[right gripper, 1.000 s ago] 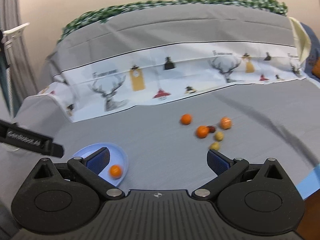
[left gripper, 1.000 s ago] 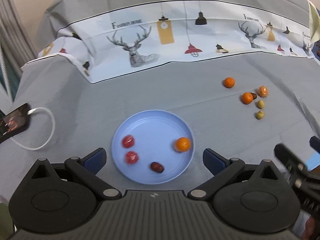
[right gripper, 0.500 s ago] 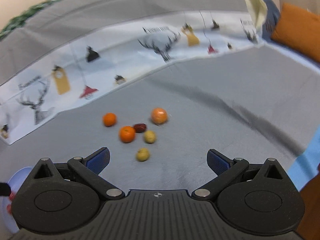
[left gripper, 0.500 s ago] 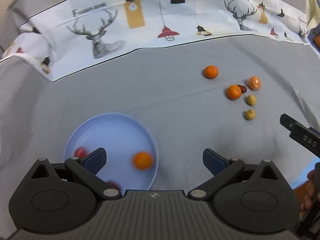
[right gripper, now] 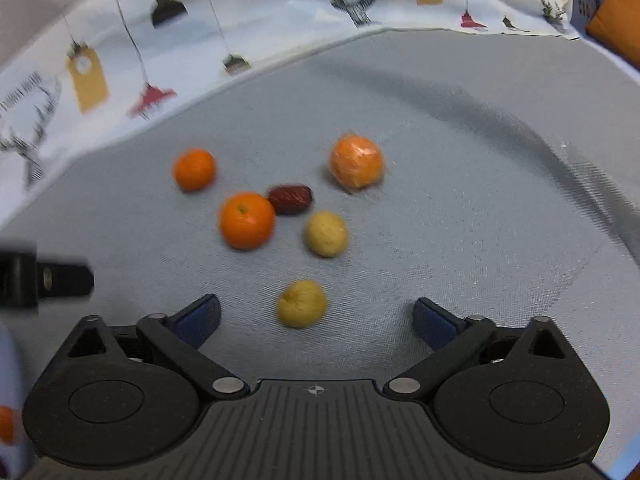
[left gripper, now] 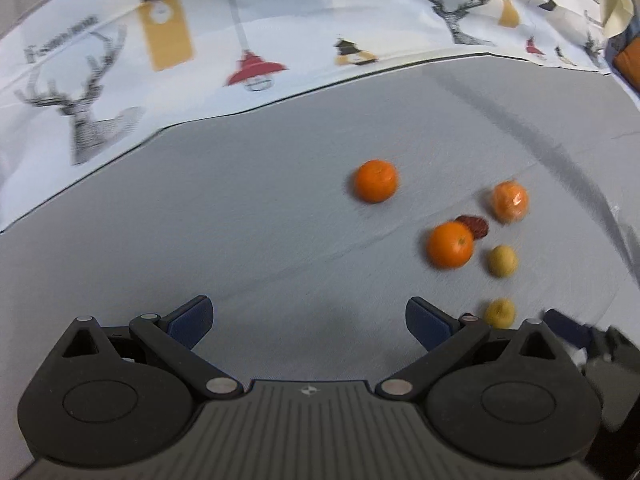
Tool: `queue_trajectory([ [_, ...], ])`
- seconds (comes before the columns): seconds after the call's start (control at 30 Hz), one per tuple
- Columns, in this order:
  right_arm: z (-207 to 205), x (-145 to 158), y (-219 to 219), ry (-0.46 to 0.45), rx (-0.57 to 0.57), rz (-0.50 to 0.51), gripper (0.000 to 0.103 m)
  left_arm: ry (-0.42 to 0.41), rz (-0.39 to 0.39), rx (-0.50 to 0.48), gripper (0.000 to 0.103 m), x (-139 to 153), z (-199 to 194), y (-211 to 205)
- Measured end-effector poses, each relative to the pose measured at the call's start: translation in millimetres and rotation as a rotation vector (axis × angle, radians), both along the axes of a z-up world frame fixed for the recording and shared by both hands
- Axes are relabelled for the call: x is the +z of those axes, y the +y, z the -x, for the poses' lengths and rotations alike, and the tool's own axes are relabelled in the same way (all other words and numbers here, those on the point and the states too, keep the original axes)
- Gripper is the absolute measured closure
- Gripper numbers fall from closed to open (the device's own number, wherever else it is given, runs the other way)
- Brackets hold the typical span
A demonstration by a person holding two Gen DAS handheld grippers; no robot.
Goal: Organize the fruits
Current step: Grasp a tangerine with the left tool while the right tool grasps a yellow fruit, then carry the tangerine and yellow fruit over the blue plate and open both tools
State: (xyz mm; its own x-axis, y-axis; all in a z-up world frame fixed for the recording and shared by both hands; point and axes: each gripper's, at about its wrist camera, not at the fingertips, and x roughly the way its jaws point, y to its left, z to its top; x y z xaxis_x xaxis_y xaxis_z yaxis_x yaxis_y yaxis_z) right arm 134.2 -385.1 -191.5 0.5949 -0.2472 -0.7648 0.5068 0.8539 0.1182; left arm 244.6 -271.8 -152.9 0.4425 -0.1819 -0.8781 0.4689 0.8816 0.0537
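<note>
Right wrist view, items left to right. Left gripper (right gripper: 48, 278): only a dark tip shows at the left edge, so its opening cannot be told here. Blue plate (right gripper: 8, 364): a sliver at the lower left edge with an orange fruit on it, probably the collection point. Small orange (right gripper: 194, 169): alone on the grey cloth (right gripper: 460, 220), farthest left of the loose group. Larger orange (right gripper: 247, 220): touching or just beside a dark red date (right gripper: 291, 199). Nearer yellow fruit (right gripper: 302, 303): lies just ahead of the right gripper (right gripper: 316, 318), between its blue pads, untouched. Second yellow fruit (right gripper: 326, 233): just beyond it. Wrapped orange (right gripper: 356, 161): farthest right. The right gripper is spread wide and empty, seemingly lined up for the nearer yellow fruit.

Left wrist view: left gripper (left gripper: 308, 318) also wide apart, holding nothing, over bare cloth, the fruit group to its right.
</note>
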Motion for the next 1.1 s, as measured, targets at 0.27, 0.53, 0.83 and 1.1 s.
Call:
queue_trajectory([
  [0.27,23,-5,-29,-0.078,-0.298,0.025,0.078,0.084,0.097,-0.112,0.001,-25,-22,-52],
  [0.53,36,-12,-44,-0.115,-0.403,0.01,0.077,0.076,0.062,-0.253,0.053,-47,-15,-91],
  [0.83,39,-2,-38,-0.184,-0.38,0.017,0.078,0.053,0.121,-0.212,0.065,-42,-3,-73],
  [1.1,100,69,-1,-0.315,-0.21,0.012,0.078,-0.043,0.114,-0.169,0.065,42,57,10],
])
